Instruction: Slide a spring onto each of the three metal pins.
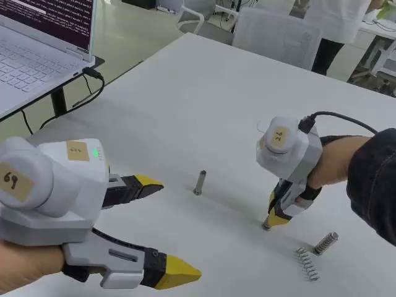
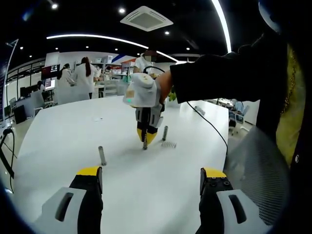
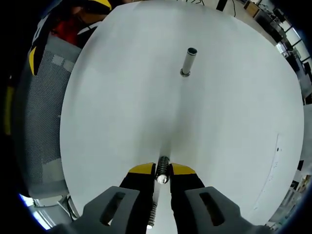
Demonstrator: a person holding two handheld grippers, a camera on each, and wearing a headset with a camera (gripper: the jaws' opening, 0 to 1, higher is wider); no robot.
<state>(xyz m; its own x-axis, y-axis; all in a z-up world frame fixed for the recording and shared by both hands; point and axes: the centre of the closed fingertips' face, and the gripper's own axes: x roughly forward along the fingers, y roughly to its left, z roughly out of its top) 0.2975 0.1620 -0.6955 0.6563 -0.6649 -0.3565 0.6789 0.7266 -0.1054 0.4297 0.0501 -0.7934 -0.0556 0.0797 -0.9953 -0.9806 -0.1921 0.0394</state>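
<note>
Across the white table [image 1: 204,111], bare over most of its top, one metal pin [image 1: 199,182] stands upright near the middle, well apart from both grippers. Beyond the far edge are a chair [image 1: 272,34] and a person in white [image 1: 337,25]. A laptop [image 1: 37,43] sits on a separate stand off the left edge.

At the near edge the left gripper [image 1: 176,228] hovers with its jaws spread wide and open table ahead. The right gripper [image 1: 272,219] points down, its jaws drawn narrow on a spring [image 3: 163,165] standing on end at the table; I cannot tell whether a pin is inside. Near its right side are a flat spring [image 1: 307,263] and an upright spring [image 1: 326,242].

The left gripper view takes in ceiling lights [image 2: 97,38] and distant benches. The right gripper view looks straight down the gripped spring.
</note>
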